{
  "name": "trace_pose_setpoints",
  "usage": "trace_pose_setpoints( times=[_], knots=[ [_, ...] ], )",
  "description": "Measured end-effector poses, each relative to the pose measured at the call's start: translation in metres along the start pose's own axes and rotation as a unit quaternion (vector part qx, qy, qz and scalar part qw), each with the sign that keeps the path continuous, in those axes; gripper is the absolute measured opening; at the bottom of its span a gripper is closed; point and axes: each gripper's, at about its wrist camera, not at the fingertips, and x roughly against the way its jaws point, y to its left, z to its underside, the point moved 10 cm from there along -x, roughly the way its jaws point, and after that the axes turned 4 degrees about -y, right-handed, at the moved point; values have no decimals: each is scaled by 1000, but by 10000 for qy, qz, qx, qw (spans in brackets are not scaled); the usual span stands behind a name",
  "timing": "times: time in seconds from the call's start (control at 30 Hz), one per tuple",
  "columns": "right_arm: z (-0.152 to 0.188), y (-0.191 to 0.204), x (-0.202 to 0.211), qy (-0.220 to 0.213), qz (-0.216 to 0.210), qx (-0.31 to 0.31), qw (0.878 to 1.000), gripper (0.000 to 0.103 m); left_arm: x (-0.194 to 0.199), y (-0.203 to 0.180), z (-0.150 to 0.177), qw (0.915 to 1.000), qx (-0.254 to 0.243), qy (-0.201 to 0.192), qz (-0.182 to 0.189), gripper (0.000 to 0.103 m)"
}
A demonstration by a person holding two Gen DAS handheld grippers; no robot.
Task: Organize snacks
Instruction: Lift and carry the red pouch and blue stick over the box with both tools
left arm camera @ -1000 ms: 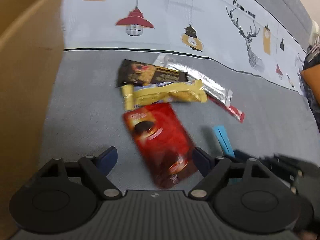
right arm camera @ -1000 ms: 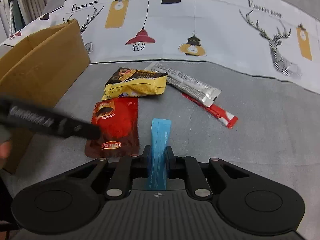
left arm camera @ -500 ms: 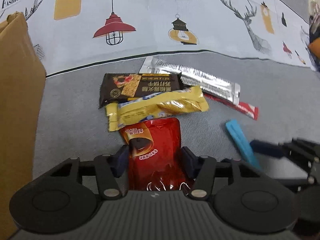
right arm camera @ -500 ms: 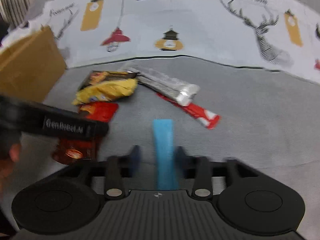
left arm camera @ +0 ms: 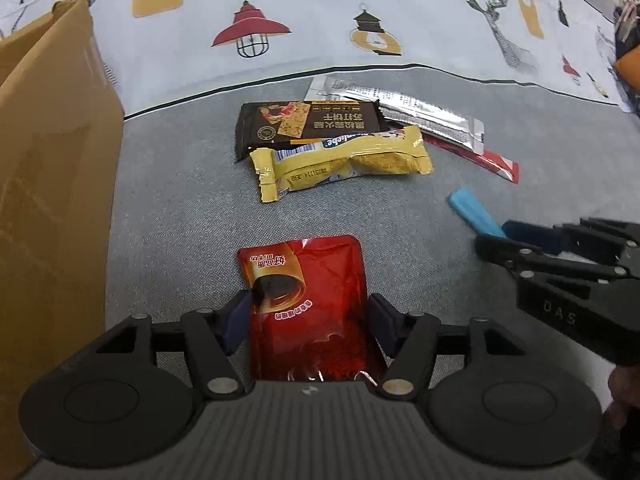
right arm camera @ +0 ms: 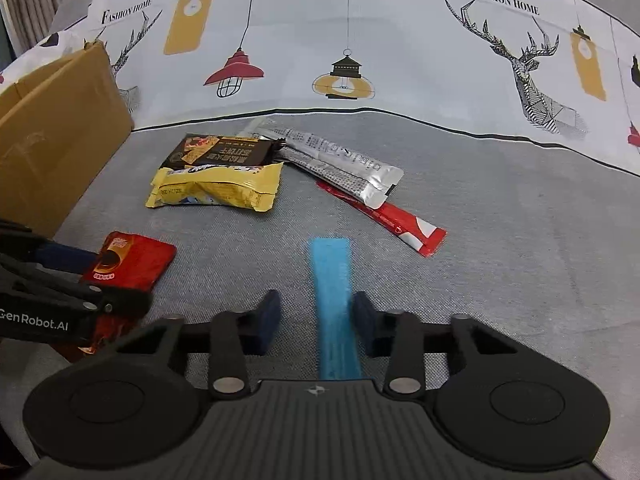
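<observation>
My left gripper [left arm camera: 310, 316] is shut on a red coffee packet [left arm camera: 312, 300], its pads against both long edges; the packet also shows in the right wrist view [right arm camera: 128, 258]. My right gripper [right arm camera: 316, 316] is open, with a blue stick packet [right arm camera: 334, 300] lying between its fingers, close to the right one; the stick also shows in the left wrist view [left arm camera: 474, 212]. Further back lie a yellow snack bag [left arm camera: 344, 160], a dark brown biscuit pack [left arm camera: 308, 124], a silver sachet [left arm camera: 412, 116] and a red stick [right arm camera: 384, 216].
A cardboard box [left arm camera: 48, 200] stands at the left, its wall close to the left gripper. Everything rests on a grey cloth surface [right arm camera: 520, 240] with a white printed cloth [right arm camera: 400, 48] behind.
My left gripper closed in on the red packet and drew it back from the pile. My right gripper opened, and the blue stick now lies loose between its fingers.
</observation>
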Motion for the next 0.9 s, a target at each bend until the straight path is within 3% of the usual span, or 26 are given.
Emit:
trace_pose_setpoints(
  times=[0.07,0.2,0.4,0.6,0.9],
  knots=[
    [1,-2,2,-35,82,-75,9999,18,3,-1,0,9999,123,5,-20,59],
    [7,1,9,-102,235,-305,9992,15,15,-2,13,9995,297,46,131,52],
    [3,30,41,-411,40,-432,9982,14,42,6,35,9987,452,134,185,50],
    [-9,53,92,-979,-98,-911,9910,14,90,19,17,9981,421,-312,333,50],
    [-62,121,154,-1596,-465,-751,9832,14,181,53,-20,9915,479,-1146,388,50]
  ],
)
